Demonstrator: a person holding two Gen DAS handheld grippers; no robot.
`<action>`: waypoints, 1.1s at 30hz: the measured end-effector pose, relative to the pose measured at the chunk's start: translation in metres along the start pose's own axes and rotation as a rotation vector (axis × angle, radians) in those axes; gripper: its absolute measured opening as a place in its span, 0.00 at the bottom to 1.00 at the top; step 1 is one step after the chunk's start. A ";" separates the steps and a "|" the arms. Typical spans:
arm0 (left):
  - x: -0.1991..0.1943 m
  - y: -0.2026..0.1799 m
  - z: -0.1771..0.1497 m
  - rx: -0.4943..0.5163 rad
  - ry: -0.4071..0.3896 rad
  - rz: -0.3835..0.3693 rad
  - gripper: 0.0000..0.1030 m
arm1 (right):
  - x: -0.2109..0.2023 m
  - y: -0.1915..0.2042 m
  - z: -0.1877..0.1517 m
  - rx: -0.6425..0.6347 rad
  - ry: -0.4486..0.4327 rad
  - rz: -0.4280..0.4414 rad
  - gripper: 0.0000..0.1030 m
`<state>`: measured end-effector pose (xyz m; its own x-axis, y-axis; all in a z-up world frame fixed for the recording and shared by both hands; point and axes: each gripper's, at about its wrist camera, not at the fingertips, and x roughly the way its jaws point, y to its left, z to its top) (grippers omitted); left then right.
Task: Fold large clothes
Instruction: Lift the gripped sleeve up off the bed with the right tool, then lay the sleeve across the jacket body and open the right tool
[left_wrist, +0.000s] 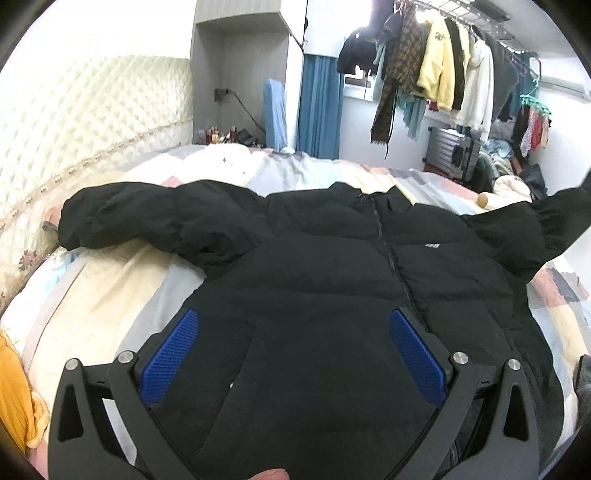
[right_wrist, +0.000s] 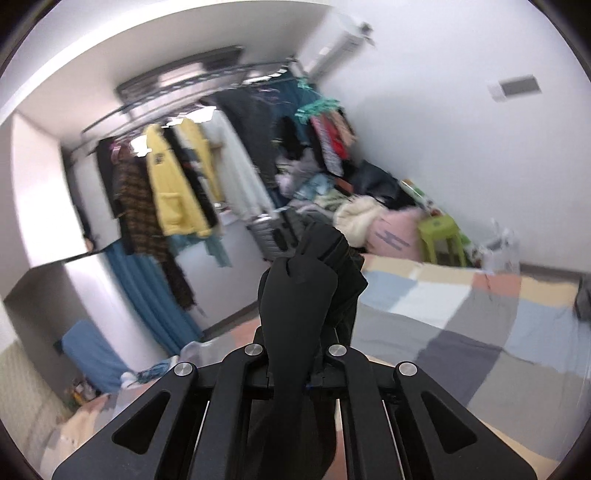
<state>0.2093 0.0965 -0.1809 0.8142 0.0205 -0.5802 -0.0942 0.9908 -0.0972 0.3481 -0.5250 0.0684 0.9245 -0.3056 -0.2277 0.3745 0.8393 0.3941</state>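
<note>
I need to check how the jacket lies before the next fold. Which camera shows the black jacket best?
The left wrist view: the black jacket lies spread on the bed, one sleeve out flat, the other lifted. The right wrist view shows only a bunched bit of black fabric clamped in the right tool.

Bright daylight, fisheye warp, right-view blur

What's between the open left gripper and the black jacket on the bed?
Nothing visible. The left gripper hangs open directly over the black jacket, no other item between its pads and the fabric. The right gripper is already shut on the jacket's sleeve.
</note>
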 end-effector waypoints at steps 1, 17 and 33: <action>-0.002 0.002 0.000 -0.002 -0.005 -0.006 1.00 | -0.007 0.014 0.002 -0.011 -0.007 0.019 0.03; -0.030 0.042 -0.002 -0.022 -0.095 0.005 1.00 | -0.096 0.260 -0.096 -0.262 -0.047 0.314 0.04; -0.012 0.085 -0.009 -0.087 -0.087 0.020 1.00 | -0.104 0.421 -0.383 -0.577 0.346 0.713 0.06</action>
<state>0.1863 0.1789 -0.1889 0.8581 0.0551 -0.5105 -0.1569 0.9748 -0.1585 0.3825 0.0322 -0.0836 0.8144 0.4300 -0.3896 -0.4410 0.8951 0.0660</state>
